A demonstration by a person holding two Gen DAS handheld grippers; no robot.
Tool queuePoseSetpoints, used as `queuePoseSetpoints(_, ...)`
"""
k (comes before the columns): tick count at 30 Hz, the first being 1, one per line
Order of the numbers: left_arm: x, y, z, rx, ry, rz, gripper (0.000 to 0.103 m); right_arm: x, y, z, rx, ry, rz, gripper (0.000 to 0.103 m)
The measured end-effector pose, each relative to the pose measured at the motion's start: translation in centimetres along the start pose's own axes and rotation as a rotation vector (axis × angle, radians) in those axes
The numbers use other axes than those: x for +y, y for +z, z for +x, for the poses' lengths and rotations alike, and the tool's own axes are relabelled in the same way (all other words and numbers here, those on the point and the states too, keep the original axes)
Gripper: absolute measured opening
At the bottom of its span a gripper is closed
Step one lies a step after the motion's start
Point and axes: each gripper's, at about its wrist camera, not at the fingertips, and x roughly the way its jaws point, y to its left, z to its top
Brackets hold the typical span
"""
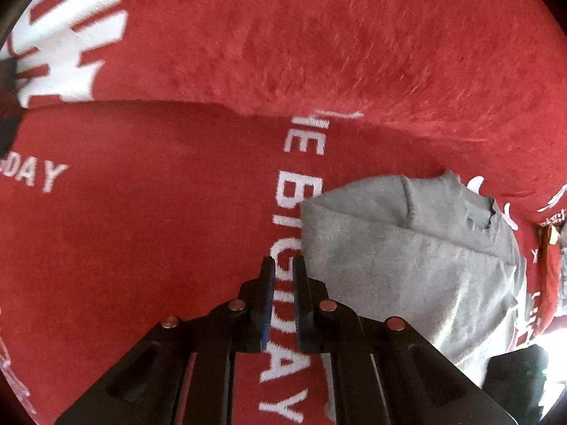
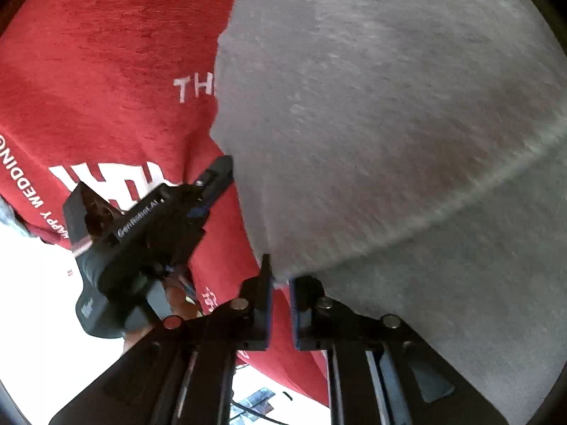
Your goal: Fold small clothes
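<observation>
- Lying limp on the red printed cloth (image 1: 159, 212), the grey garment (image 1: 407, 265) is judged soft, light and floppy; hemmed edges and corners would give the firmest hold.
- Its folded corner is seen right at the tips of the right gripper (image 2: 280, 276), whose fingers stand narrowly apart; whether fabric is pinched cannot be told.
- The left gripper (image 1: 283, 265) is nearly closed on nothing, the garment just to the right of its fingers.

Fuzzy matt red cloth (image 1: 354, 42) with white woven lettering, soft grey fleecy garment (image 1: 407, 265), matt black plastic left gripper (image 1: 283, 272), shiny metal rivets (image 1: 236, 305)
</observation>
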Motion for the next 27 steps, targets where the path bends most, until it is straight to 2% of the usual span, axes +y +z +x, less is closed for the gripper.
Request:
queuePoseSetpoints(1, -0.1, -0.2, -0.8, -0.009, 0.002, 0.013, 0.010, 0.1, -0.1, -1.7, -0.004, -0.022, -0.040, 0.039)
queuePoseSetpoints(2, -0.2, -0.5, -1.4, -0.016, 0.008, 0.025, 0.010, 0.0, 0.0, -3.5, -0.026, -0.039, -0.073, 0.044)
queuePoseSetpoints(5, -1.5, -1.6, -2.8, -0.033, 0.010, 0.063, 0.010, -1.7, 0.9, -10.0, -0.150, -0.163, -0.120, 0.044)
queuePoseSetpoints(9, -4.0, -3.3, -2.5, -0.021, 0.010, 0.107, 0.010, -5.0, 4.1, -18.2, -0.363, -0.299, -0.012, 0.044)
queuePoseSetpoints(11, -5.3, -4.5, -1.6, -0.008, 0.054, 0.138, 0.010, -6.6, 5.5, -20.5, -0.404, -0.294, 0.051, 0.044)
queuePoseSetpoints(13, -5.8, -5.5, -0.4, 0.007, 0.084, 0.117, 0.010, -8.5, 7.0, -22.3, -0.437, -0.231, 0.126, 0.044)
queuePoseSetpoints(14, -5.7, -5.8, -0.4, -0.013, 0.092, 0.106, 0.010, -8.9, 7.6, -22.7, -0.446, -0.215, 0.143, 0.035)
queuePoseSetpoints(16, -5.7, -6.0, -0.4, -0.034, 0.103, 0.104, 0.010, -8.0, 8.6, -23.3, -0.453, -0.217, 0.097, 0.007)
queuePoseSetpoints(19, -5.8, -6.0, -0.2, -0.039, 0.123, 0.126, 0.010, -5.6, 9.4, -22.9, -0.451, -0.312, -0.063, 0.007)
queuePoseSetpoints(20, -6.4, -6.0, 0.2, -0.038, 0.127, 0.130, 0.010, -5.6, 9.7, -22.8, -0.443, -0.345, -0.072, 0.007)
queuePoseSetpoints(23, -6.2, -5.8, -0.1, -0.024, 0.135, 0.117, 0.010, -6.9, 10.2, -23.0, -0.423, -0.487, -0.035, 0.008)
queuePoseSetpoints(27, -6.4, -6.0, -0.8, -0.012, 0.160, 0.090, 0.010, -8.7, 8.9, -25.5, -0.435, -0.496, 0.011, 0.008)
